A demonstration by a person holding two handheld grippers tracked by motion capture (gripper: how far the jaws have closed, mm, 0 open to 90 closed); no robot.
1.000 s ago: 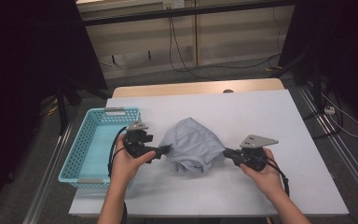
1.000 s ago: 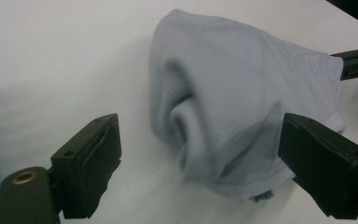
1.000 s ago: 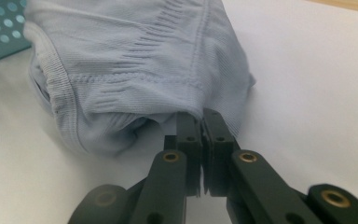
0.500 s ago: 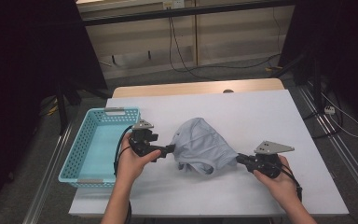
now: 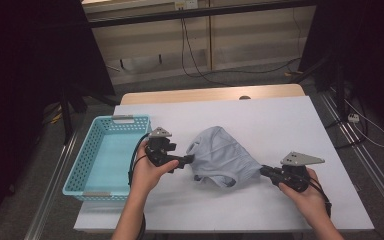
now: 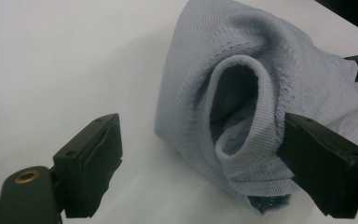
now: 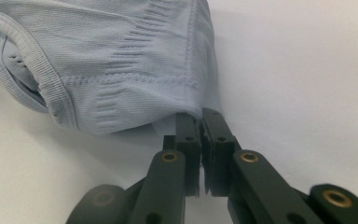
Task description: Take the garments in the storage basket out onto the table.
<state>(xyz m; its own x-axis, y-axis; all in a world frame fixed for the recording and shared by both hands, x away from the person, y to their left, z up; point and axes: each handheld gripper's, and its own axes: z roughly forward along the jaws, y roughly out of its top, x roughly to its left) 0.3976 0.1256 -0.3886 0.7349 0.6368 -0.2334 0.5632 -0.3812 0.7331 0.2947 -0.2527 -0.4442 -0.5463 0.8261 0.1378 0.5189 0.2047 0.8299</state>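
In the high view, a pale blue knitted garment (image 5: 225,159) lies bunched in the middle of the white table (image 5: 280,120), between the two grippers and to the right of a turquoise basket (image 5: 107,155). The left gripper (image 5: 189,159) sits at the garment's left edge; the right gripper (image 5: 263,171) pinches its right corner, drawing the cloth into a point. It looks light and limp, likely to sag and stretch rather than hold any shape.

In the left gripper view, the fingers (image 6: 91,161) stand wide apart, released, with a ribbed hem opening (image 6: 249,116) lying between them; one finger rests just beside the hem, without squeezing it. That thicker rolled hem seems the firmest place to grip, less likely to slip than the thin body of the fabric.

In the right gripper view, the fingers (image 7: 189,140) are clenched on a corner of the garment near a stitched seam (image 7: 144,79). The pinch is small, so a hard pull could tug the cloth free.
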